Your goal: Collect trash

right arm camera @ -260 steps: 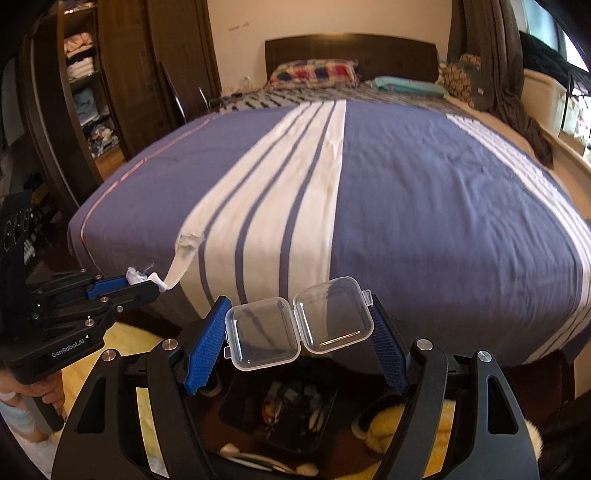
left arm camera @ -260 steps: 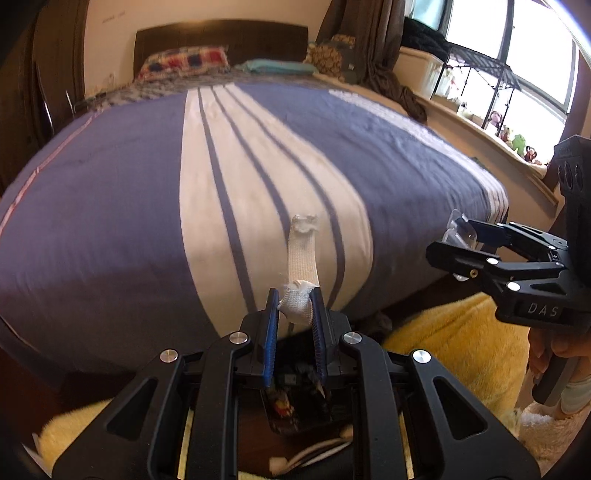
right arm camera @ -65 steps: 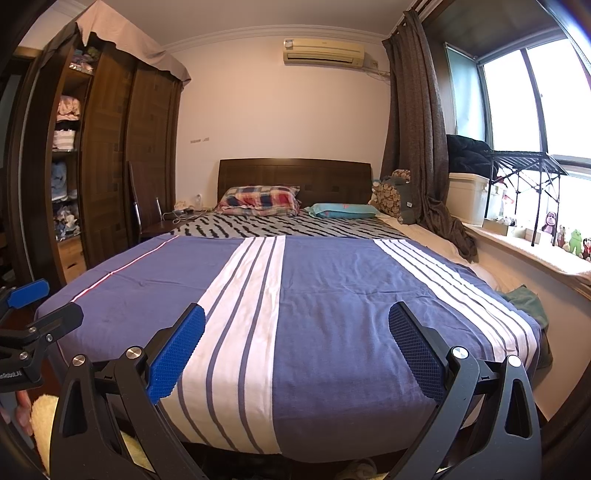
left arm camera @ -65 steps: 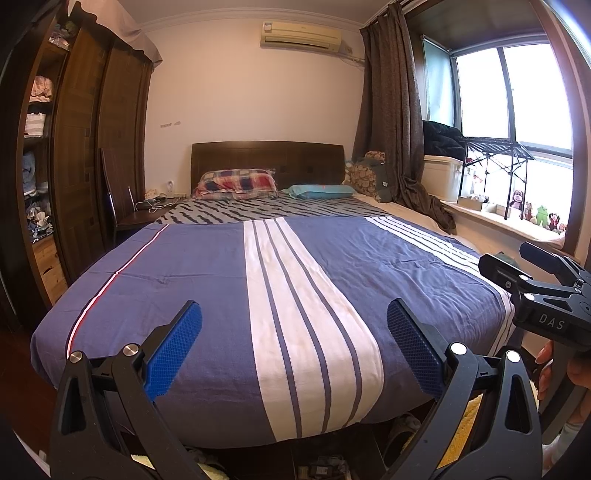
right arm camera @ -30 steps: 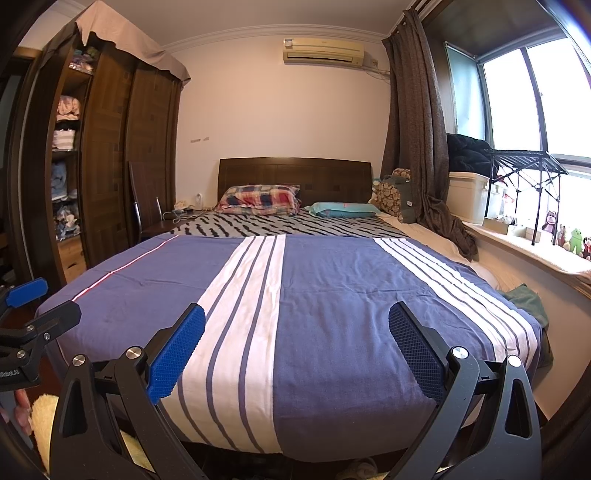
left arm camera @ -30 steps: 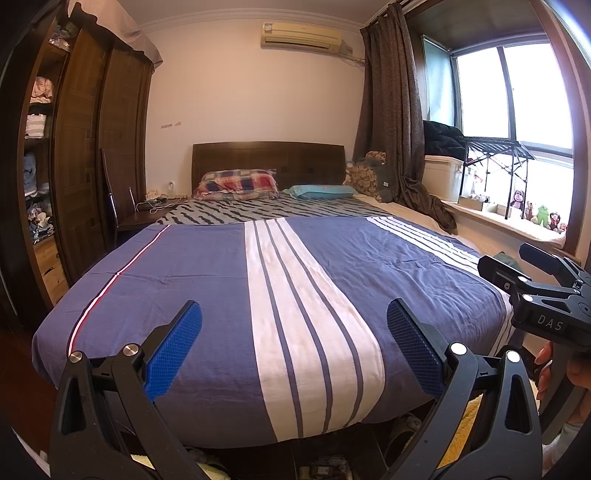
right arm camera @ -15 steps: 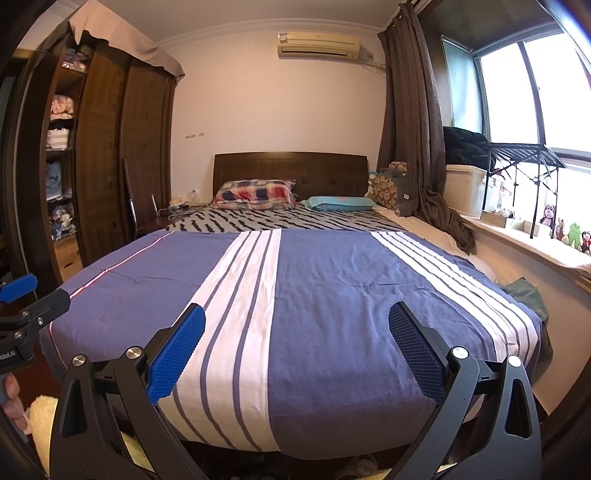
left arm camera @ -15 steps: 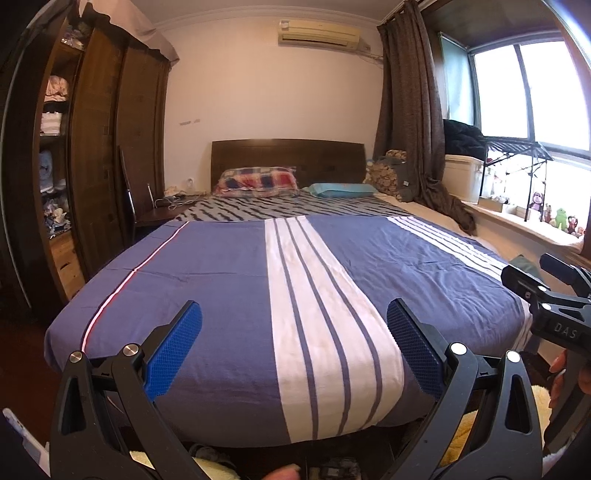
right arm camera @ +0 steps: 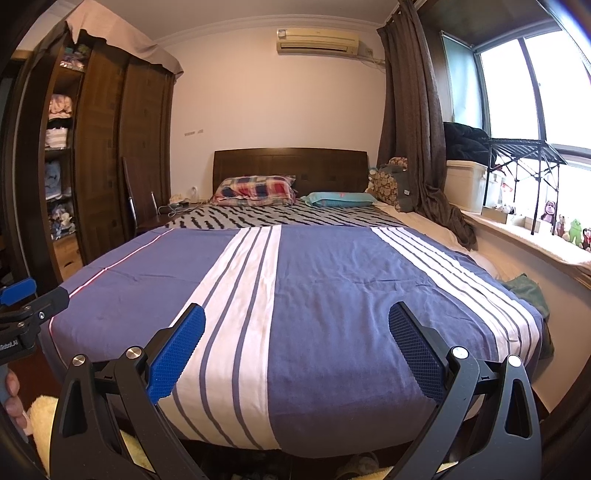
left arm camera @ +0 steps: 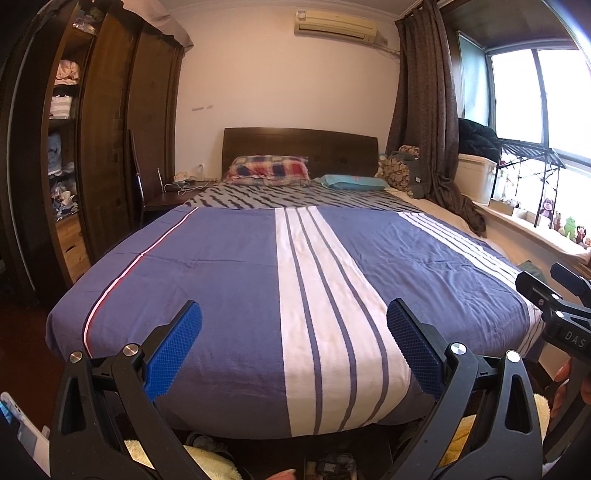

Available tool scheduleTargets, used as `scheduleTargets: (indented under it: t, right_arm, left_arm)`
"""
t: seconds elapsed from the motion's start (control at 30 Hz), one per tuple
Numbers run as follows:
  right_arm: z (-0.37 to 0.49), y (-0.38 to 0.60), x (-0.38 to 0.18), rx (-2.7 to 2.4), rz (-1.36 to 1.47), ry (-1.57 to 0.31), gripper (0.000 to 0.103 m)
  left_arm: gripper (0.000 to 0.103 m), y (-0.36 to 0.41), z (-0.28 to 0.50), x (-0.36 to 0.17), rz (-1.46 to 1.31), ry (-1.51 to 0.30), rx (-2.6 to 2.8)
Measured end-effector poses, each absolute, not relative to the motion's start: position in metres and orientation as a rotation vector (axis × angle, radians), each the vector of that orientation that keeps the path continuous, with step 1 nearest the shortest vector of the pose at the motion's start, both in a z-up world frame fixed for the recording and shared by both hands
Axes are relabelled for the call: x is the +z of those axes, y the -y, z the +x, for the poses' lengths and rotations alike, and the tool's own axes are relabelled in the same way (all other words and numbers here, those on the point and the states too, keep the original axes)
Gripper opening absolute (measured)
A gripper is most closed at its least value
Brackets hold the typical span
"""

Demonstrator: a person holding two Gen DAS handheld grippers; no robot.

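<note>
Trash: none visible on the bed [left arm camera: 236,280] or between either gripper's fingers; can't tell where it is from these views.

Left gripper [left arm camera: 293,349] spread wide, nothing held, blue pads [left arm camera: 173,347] well apart, pointing at the foot of the bed. Right gripper [right arm camera: 297,350] also wide, nothing held, same heading. In the left wrist view the right gripper shows at the far right edge w/ a hand [left arm camera: 565,384] on its handle; in the right wrist view the left gripper sits at the far left edge.

Bed covered w/ a blue blanket [right arm camera: 332,280] w/ white stripes; plaid pillow [left arm camera: 267,168] and teal pillow [left arm camera: 351,182] up by the dark headboard [left arm camera: 301,147]. Wardrobe [left arm camera: 103,147] on the left, AC unit [left arm camera: 334,24] high on the wall, brown curtain [left arm camera: 424,110] beside the window [left arm camera: 543,92]. Small toys [right arm camera: 569,223] on the sill. Green cloth [right arm camera: 526,291] lies beside the bed's right edge. Yellow fluffy rug [left arm camera: 207,461] on the floor below the grippers.
</note>
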State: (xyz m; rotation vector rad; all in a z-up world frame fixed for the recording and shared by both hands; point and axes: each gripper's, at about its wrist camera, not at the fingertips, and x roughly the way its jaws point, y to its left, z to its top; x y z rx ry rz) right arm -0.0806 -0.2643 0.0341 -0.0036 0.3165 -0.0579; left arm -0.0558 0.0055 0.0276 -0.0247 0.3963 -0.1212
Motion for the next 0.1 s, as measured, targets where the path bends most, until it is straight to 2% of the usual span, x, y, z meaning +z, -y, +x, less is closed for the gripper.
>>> scheduleTargets:
  t: [0.1]
  right_arm:
    - [-0.077,0.2655,0.0337,-0.06,-0.004,-0.324,0.1]
  left_arm:
    - [0.095,-0.0063,-0.0536,0.0274,-0.028,-0.403,-0.125]
